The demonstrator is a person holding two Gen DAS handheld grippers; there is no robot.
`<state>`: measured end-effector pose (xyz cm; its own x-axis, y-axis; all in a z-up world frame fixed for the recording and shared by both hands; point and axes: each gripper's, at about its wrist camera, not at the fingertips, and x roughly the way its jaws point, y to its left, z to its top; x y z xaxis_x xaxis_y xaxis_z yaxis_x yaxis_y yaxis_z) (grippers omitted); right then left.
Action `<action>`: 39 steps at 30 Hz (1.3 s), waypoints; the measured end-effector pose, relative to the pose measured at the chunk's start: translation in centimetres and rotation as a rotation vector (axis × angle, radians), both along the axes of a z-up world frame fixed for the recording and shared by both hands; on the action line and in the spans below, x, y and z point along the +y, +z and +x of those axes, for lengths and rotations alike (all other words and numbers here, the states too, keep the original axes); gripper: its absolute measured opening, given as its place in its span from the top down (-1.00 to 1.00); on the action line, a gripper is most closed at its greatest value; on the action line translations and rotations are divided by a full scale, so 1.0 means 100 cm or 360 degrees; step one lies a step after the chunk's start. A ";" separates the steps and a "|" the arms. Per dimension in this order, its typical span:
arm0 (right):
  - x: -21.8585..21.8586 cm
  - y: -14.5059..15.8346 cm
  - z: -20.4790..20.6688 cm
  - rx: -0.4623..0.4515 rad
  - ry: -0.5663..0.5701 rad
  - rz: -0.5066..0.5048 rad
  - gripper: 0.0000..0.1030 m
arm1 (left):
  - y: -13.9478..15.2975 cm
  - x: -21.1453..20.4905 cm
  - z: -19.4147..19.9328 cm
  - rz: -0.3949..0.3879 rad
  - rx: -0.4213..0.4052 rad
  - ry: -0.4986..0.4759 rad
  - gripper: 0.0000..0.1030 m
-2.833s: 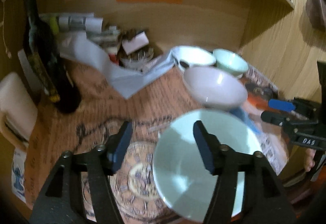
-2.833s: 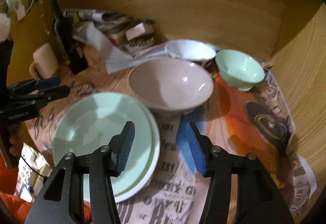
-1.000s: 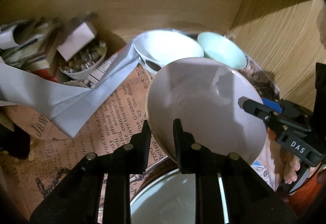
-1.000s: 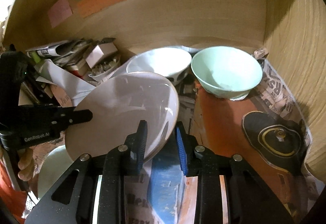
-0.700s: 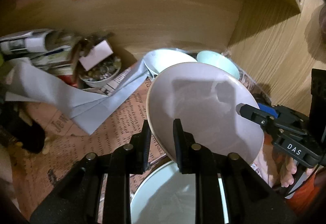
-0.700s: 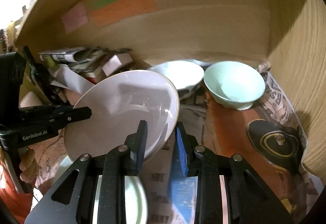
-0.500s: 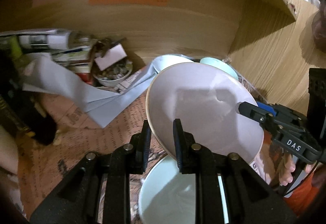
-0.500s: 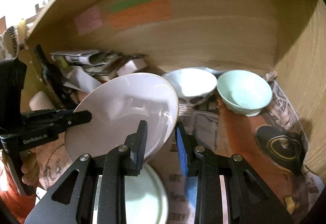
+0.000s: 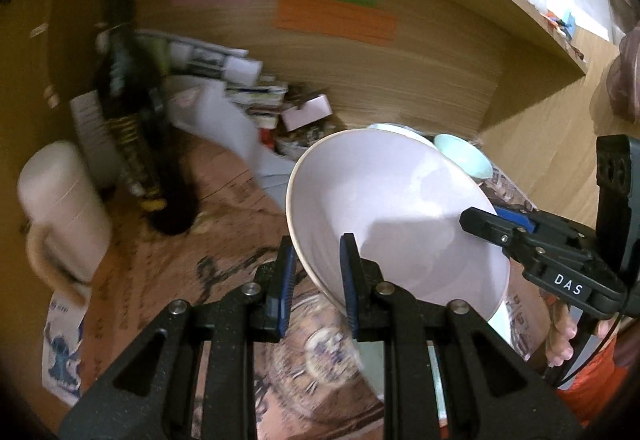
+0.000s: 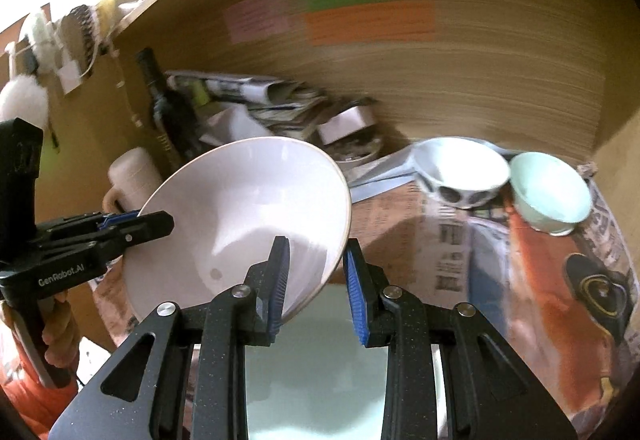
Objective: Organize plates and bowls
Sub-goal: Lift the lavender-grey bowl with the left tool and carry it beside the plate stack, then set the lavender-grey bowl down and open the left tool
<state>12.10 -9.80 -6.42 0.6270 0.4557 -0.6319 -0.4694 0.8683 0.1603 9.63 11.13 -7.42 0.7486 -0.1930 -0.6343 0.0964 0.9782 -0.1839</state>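
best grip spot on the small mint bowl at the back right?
Grip the small mint bowl by its rim, from above, one finger inside and one outside. It sits upright and open-mouthed. Take the right or near edge: the patterned bowl crowds its left side.

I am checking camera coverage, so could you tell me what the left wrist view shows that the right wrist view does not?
Only the left wrist view shows the blue cartoon sticker at the table's near left edge.

Only the right wrist view shows the patterned bowl plainly, the brushes hanging beside the shelf, and the full green plate under the pink bowl.

Both show the pink bowl gripped at opposite rims by the left gripper and right gripper, plus the green bowl, dark bottle and cream mug.
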 end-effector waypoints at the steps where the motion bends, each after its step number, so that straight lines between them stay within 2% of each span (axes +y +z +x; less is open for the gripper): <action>1: 0.004 -0.001 -0.002 0.0001 0.0016 -0.0003 0.51 | -0.002 0.006 -0.005 -0.0007 0.0002 0.0019 0.60; 17: 0.070 -0.030 -0.018 0.0124 0.0232 -0.0082 0.51 | -0.032 0.063 -0.056 -0.0048 0.0079 0.0232 0.60; 29: 0.090 -0.053 -0.018 0.0227 0.0296 -0.0172 0.51 | -0.060 0.078 -0.063 -0.0084 0.0187 0.0275 0.60; 39: 0.097 -0.065 -0.016 0.0283 0.0319 -0.0217 0.51 | -0.070 0.083 -0.063 -0.0108 0.0239 0.0288 0.60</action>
